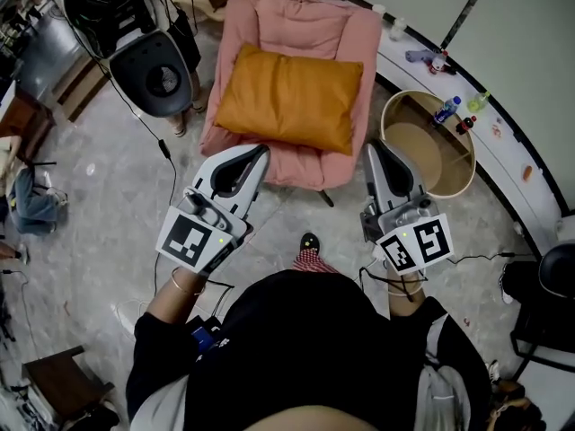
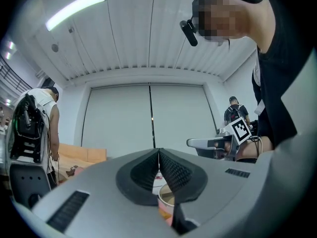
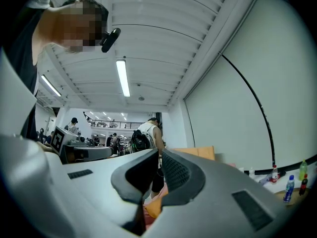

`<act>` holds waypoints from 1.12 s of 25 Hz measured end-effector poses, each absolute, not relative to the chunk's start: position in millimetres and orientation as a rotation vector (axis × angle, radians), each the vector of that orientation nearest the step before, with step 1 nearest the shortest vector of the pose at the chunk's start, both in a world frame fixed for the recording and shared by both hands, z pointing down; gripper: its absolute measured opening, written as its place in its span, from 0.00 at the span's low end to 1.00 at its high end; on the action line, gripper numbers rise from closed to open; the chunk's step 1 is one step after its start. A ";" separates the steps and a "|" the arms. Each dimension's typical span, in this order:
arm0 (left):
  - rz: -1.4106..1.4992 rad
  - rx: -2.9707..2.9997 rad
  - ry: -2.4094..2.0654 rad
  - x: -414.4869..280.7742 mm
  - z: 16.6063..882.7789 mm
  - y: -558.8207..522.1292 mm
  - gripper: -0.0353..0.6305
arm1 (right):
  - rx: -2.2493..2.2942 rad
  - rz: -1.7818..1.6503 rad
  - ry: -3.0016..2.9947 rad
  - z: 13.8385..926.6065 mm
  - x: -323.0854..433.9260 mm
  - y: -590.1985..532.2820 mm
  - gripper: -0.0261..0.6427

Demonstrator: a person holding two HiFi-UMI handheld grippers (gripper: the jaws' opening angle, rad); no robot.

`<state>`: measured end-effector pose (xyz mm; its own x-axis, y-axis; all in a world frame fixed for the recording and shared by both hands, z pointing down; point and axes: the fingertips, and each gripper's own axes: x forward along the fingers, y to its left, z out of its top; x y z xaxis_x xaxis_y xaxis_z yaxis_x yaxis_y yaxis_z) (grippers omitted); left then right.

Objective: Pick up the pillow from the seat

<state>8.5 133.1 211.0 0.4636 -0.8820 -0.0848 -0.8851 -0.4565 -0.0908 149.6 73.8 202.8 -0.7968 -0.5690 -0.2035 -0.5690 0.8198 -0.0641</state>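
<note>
An orange pillow (image 1: 290, 97) lies on the seat of a pink armchair (image 1: 304, 25) in the head view. My left gripper (image 1: 261, 151) hovers just before the chair's front left, jaws shut and empty, tips close to the pillow's near edge. My right gripper (image 1: 374, 147) hangs beside the chair's front right corner, also shut with nothing held. In the right gripper view a sliver of the orange pillow (image 3: 154, 207) shows below the closed jaws. The left gripper view looks up at a wall and ceiling, and the right gripper (image 2: 190, 143) shows at its right.
A round wooden side table (image 1: 429, 142) stands right of the chair. Bottles (image 1: 446, 110) sit on a white ledge behind it. A black office chair (image 1: 153, 72) and cables lie to the left. A person (image 3: 143, 138) with a backpack stands beyond.
</note>
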 end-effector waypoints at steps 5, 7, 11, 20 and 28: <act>0.039 -2.569 1.594 -2.1 210.8 109.6 0.07 | -0.881 -0.002 2.801 204.9 140.0 48.1 0.07; 0.037 -2.568 1.599 -3.1 211.4 99.6 0.07 | -0.890 -0.003 2.803 206.7 139.0 36.1 0.07; 0.023 -2.560 1.610 -4.5 213.8 81.8 0.07 | -0.914 -0.009 2.805 212.8 139.7 11.5 0.07; 0.000 -2.532 1.668 -9.6 217.6 25.1 0.07 | -0.933 -0.041 2.811 223.0 145.1 -58.5 0.07; 0.019 -2.531 1.693 -5.5 218.6 3.5 0.07 | -0.872 -0.038 2.811 221.1 142.8 -80.2 0.07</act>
<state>-5.5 3.5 218.6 0.3832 -0.9214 -0.0643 -0.9226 -0.3785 -0.0736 142.8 -80.2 221.1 -0.8063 -0.5632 -0.1808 -0.5581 0.8256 -0.0827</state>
